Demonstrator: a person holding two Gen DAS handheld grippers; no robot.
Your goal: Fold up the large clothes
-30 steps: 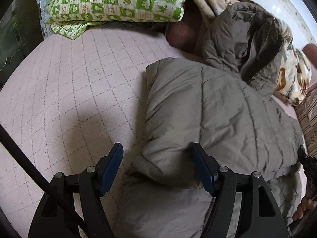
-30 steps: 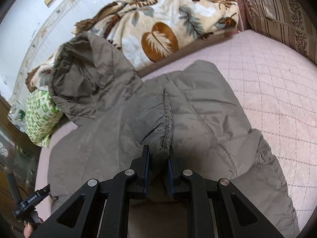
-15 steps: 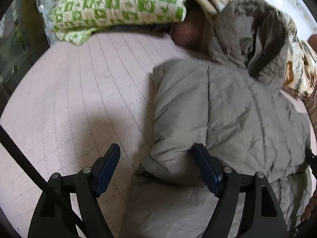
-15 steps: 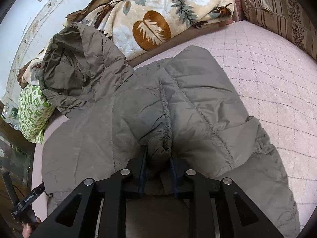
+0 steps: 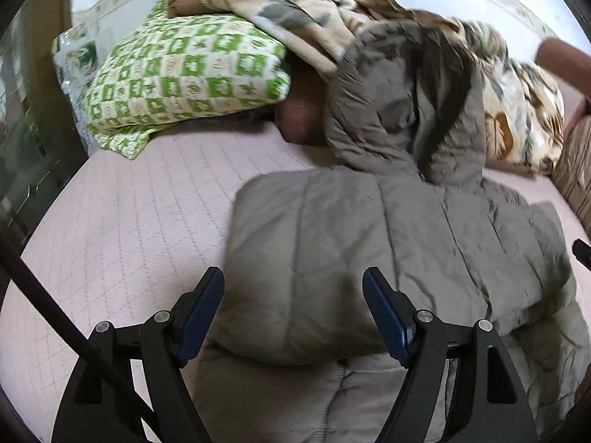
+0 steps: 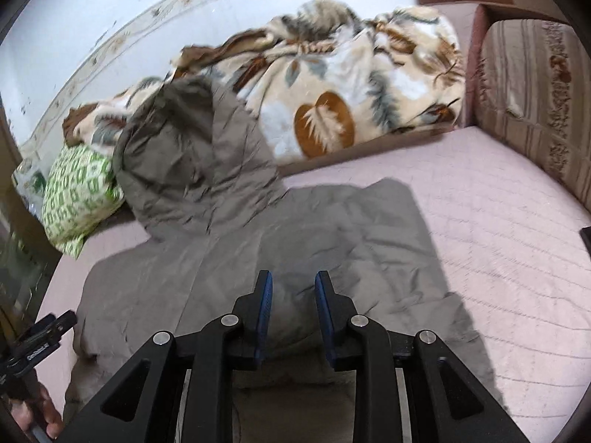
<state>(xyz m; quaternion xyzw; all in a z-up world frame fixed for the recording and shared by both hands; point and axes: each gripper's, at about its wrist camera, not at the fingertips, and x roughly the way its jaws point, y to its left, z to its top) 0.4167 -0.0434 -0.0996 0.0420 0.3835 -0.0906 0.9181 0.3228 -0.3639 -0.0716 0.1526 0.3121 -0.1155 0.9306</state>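
Both grippers clear of jacket (image 5: 369, 243), nothing held
Jacket folded on pink bed cover (image 5: 129, 221), hood against blanket (image 6: 351, 85); left gripper (image 5: 293, 317) spread wide above fold; right gripper (image 6: 293, 317) jaws just opened, slightly apart, empty

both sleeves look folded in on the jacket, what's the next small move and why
Probably reach both grippers to the jacket's near hem and fold it up toward the hood. The right gripper has just been opening, nothing between its pads; the left gripper is open too. Both sleeves lie folded in, the body unfolded.
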